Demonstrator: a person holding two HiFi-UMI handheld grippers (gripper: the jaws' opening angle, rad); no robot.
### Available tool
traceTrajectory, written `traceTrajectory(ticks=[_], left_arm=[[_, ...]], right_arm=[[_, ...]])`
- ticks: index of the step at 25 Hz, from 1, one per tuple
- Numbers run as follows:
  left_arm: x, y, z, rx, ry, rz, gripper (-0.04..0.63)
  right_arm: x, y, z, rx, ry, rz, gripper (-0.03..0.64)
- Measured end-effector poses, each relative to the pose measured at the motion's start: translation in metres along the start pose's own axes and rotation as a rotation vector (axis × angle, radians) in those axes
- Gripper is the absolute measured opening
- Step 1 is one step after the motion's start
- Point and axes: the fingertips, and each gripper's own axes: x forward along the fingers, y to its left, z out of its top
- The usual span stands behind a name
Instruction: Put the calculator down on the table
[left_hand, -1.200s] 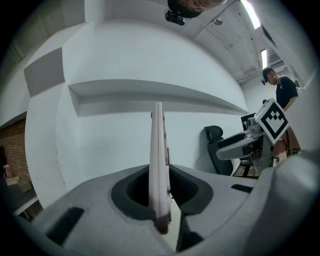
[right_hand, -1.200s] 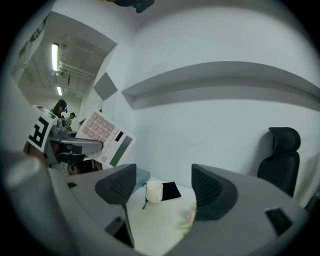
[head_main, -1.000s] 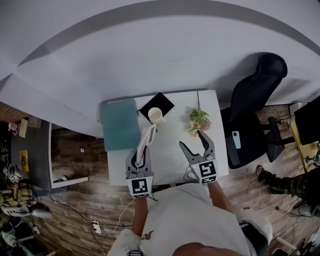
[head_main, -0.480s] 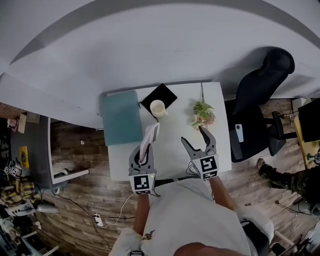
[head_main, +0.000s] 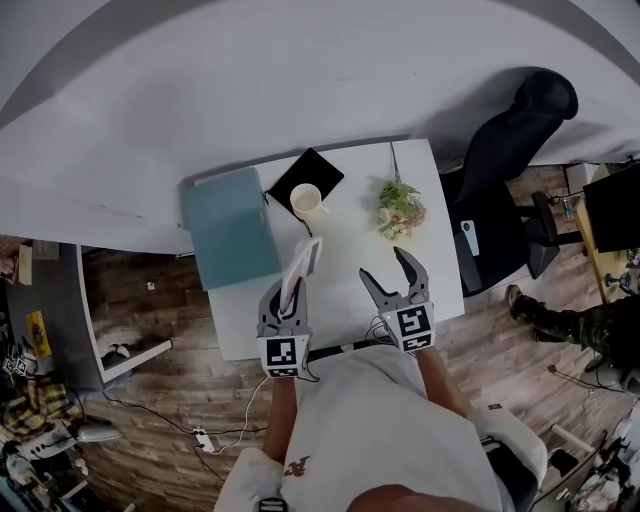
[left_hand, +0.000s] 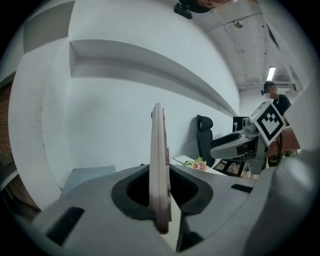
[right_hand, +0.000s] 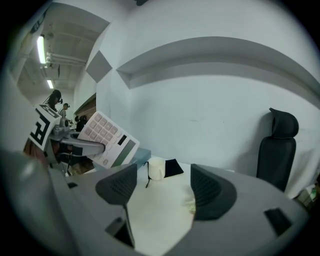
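My left gripper (head_main: 293, 292) has its jaws pinched tight on the lower end of the calculator (head_main: 306, 260). In the left gripper view the calculator stands edge-on, a thin pale slab rising up the middle of the frame from between the pads. In the right gripper view it shows at the left of the frame with its keys and display facing the camera, tilted. It looks lifted off the table (head_main: 345, 300), though from above I can't be sure of the gap.

In the head view the calculator sits near the middle of the frame, just below the white cup (head_main: 306, 200). The cup rests at the corner of a black pad (head_main: 312, 168). A teal box (head_main: 228, 238) lies to the left of both, and a small bunch of flowers (head_main: 400, 210) to the right.

My right gripper (head_main: 385, 268) hangs over the table's lower right part, its jaws spread wide with only bare white tabletop between them. A black office chair (head_main: 505, 175) stands beyond the table's right edge.
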Motion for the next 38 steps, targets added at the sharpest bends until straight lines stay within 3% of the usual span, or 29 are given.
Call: traceTrajectory(ticks=[17, 38], left_arm=[[0.012, -0.009, -0.048, -0.112, 0.082, -0.096, 0.073], [0.032, -0.028, -0.098, -0.178, 0.208, -0.174, 0.074]], right_arm=[[-0.004, 0.012, -0.048, 0.019, 0.115, -0.023, 0.337], [0.015, 0.024, -0.094, 0.033, 0.236, 0.047, 0.331]])
